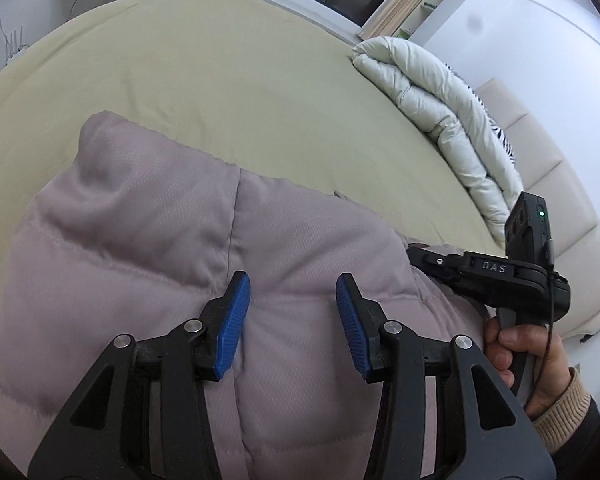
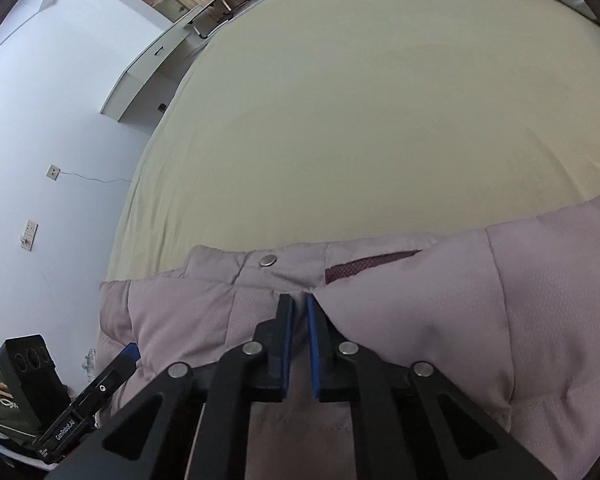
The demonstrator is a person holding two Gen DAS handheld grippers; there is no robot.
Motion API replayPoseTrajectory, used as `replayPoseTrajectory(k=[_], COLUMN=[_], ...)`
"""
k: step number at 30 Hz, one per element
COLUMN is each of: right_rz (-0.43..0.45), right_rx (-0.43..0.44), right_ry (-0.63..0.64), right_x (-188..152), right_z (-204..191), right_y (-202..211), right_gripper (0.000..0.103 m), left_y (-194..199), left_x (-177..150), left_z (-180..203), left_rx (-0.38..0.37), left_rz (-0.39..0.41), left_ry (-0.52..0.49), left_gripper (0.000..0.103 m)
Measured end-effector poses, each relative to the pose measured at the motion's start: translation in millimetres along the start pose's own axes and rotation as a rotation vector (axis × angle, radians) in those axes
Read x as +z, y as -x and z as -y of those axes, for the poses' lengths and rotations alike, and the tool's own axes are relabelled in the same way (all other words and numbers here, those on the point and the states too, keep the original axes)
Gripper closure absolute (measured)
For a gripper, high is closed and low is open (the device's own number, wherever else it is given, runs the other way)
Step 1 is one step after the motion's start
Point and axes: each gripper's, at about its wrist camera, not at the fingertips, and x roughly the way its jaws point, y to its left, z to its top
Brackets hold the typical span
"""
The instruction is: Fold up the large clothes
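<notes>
Bed [image 1: 220,80] with pale yellow-green sheet fills both views. Mauve quilted jacket [image 1: 140,260] lies across near part of bed, snap button [image 2: 268,260] at its far edge. White duvet [image 1: 440,112] bunched at bed's far side. Left gripper [image 1: 292,320]: jaws apart over jacket, padding bulging between them. Right gripper [image 2: 299,344]: jaws together, pinching jacket edge fold.

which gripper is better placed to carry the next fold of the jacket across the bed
Right. The right gripper is shut on the puffer jacket at its edge near the snap button. The left gripper stands open over the quilted fabric, gripping nothing, so it would have to close first.
</notes>
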Motion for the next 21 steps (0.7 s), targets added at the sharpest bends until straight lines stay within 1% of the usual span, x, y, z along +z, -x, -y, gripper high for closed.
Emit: replayPoseTrajectory(k=[3,4,6,7,11,12,14,15,16,17,18,19,20,21], right_rz=[0.035,0.046,0.061,0.067,0.084,0.089,0.126,0.158,0.195,0.257,0.299,0.315,0.306,0.293], right_rx=[0.017,0.03,0.073,0.09,0.135,0.138,0.128,0.137,0.143,0.15,0.165,0.198,0.216,0.215], right_ry=[0.004,-0.001,-0.03,-0.04,-0.072,-0.071,-0.053,-0.032,-0.018,0.0,0.025,0.063,0.09,0.094], right_x=[-2.0,-5.6,-10.8,-20.4,-20.2,-22.7,-26.1,-29.2,-36.5,-49.6,-60.7,-73.5,-86.6,-98.6], right_z=[8.3,10.8,27.7,35.5,44.1,42.4,32.3,22.8,16.5,11.3,7.7,5.6,3.5,5.1], right_y=[-4.0,-3.5,1.5,7.9,15.3,20.0,39.9,54.1,68.3,91.3,109.1,125.9,136.5,141.8], right_gripper=[0.097,0.097,0.097,0.097,0.096,0.09,0.064,0.035,0.014,0.009,0.008,0.008,0.009,0.009], left_y=[-30.4,-41.2,-49.8,-58.8,-70.5,-55.5,-38.3,-25.7,-5.2,17.7,37.6,47.2,57.6,62.3], left_x=[7.6,11.2,10.7,12.7,15.4,7.2,6.8,4.4,-0.2,-5.6,-13.4,-18.8,-29.3,-38.1], left_z=[-8.0,-20.9,-38.2,-49.3,-67.5,-80.3,-84.7,-83.9,-80.5,-74.1,-68.3,-60.9,-58.5,-56.8], left_rx=[0.016,0.008,-0.026,-0.039,-0.08,-0.091,-0.079,-0.075,-0.079,-0.099,-0.127,-0.137,-0.139,-0.135], left_rz=[-0.018,-0.019,-0.014,-0.009,-0.012,-0.012,-0.005,0.009,0.025,0.045,0.069,0.084,0.089,0.084], left_ry=[-0.027,-0.019,0.01,0.018,0.052,0.059,0.077,0.083,0.088,0.094,0.094,0.09,0.078,0.068], left_gripper=[0.06,0.06,0.06,0.06,0.06,0.06,0.06,0.06,0.06,0.06,0.06,0.059,0.059,0.059])
